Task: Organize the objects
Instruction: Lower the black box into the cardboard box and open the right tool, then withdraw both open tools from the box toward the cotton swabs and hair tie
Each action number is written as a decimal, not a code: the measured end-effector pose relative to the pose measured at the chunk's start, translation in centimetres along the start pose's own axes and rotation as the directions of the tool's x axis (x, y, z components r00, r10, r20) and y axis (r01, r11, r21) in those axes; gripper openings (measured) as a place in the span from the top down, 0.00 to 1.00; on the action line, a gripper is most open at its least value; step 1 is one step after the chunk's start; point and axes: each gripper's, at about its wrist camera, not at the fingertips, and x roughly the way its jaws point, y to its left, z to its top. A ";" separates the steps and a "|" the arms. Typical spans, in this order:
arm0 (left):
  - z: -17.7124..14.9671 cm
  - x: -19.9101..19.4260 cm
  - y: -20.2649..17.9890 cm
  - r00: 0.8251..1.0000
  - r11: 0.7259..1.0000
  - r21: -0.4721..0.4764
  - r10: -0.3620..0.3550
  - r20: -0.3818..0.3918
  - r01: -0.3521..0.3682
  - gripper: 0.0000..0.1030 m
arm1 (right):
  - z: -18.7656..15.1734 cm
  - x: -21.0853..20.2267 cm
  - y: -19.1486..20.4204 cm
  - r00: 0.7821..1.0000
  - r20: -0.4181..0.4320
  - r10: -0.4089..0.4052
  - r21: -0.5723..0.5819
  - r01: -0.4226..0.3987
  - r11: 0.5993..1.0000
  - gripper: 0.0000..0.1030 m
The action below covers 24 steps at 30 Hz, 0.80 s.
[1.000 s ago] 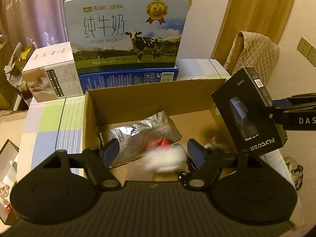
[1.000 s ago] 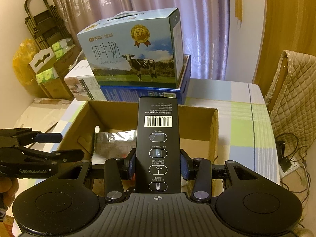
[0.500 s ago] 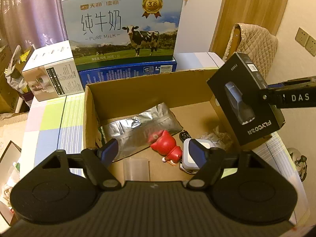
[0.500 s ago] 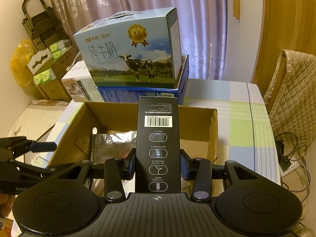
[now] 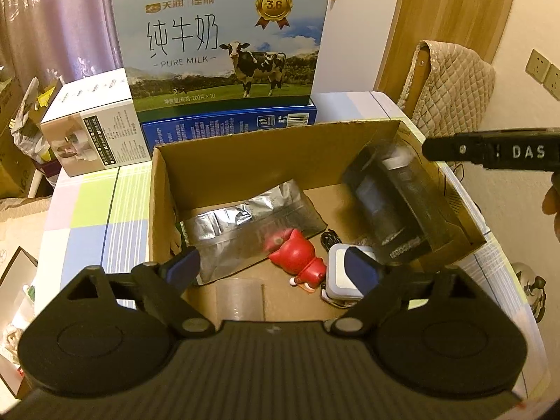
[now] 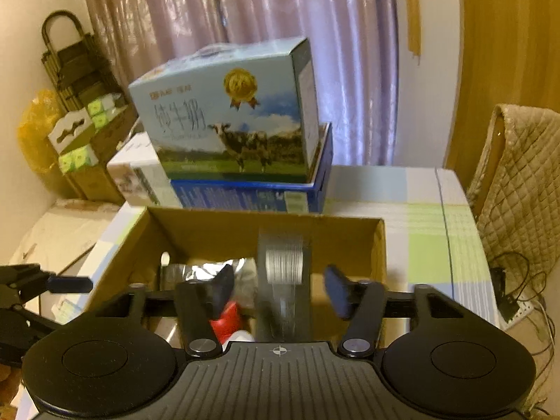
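The left gripper (image 5: 269,266) is hanging over the near edge of the cardboard box (image 5: 245,147), its 2 fingers spread wide with nothing between them. The right gripper (image 6: 280,288) is also standing wide open above the box, and the black package (image 6: 284,280) is showing as a blur between its fingers, touching neither. In the left view that black package (image 5: 395,203) is lying tilted against the right wall inside the box, motion-blurred. Also sitting on the box floor are a silver foil bag (image 5: 245,224), a red toy figure (image 5: 297,257), a small white device (image 5: 341,276) just beside the toy, a black cord (image 5: 329,236) and a clear plastic cup (image 5: 239,299) near the front wall. Behind the box, a milk carton (image 5: 224,42) is resting on a flat blue box (image 5: 227,127), with a white box (image 5: 94,129) to its left, all on the checked tablecloth (image 5: 91,210). The left view is showing the whole box floor, while the right view is catching only the foil bag and a bit of the red toy, but adds a folded cart (image 6: 75,66) and a yellow bag (image 6: 35,133) by the wall. A quilted chair cover (image 6: 521,175) is appearing in both.
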 end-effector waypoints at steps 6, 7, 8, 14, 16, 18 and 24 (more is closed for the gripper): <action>-0.6 -0.9 -0.1 1.000 1.000 -0.008 0.001 0.007 -0.001 0.14 | -0.4 -2.1 -0.6 0.998 0.069 -0.001 0.071 -0.004 0.997 0.43; -0.8 -1.1 -0.1 1.000 1.000 -0.011 0.000 0.008 0.000 0.13 | -0.5 -2.6 -0.6 0.997 0.073 -0.007 0.068 0.002 0.998 0.43; -1.0 -1.4 -0.1 1.000 1.000 -0.012 0.000 0.012 0.000 0.12 | -0.7 -3.0 -0.5 0.997 0.074 -0.013 0.067 0.008 0.998 0.43; -2.7 -3.9 -0.5 1.000 0.999 -0.039 -0.002 0.031 0.003 0.09 | -2.6 -6.2 -0.3 0.997 0.073 -0.024 0.097 0.017 0.995 0.43; -3.5 -4.7 -0.7 0.999 0.999 -0.050 -0.001 0.033 0.003 0.08 | -3.7 -7.3 0.1 0.997 0.072 -0.018 0.094 0.011 0.996 0.43; -4.4 -5.6 -1.1 0.999 0.998 -0.067 -0.006 0.034 0.008 0.08 | -4.9 -8.4 0.6 0.997 0.077 -0.014 0.094 0.007 0.996 0.43; -7.2 -7.9 -2.5 1.000 0.998 -0.070 -0.002 0.029 0.005 0.06 | -9.0 -11.0 1.7 0.998 0.055 0.013 0.135 -0.020 0.991 0.43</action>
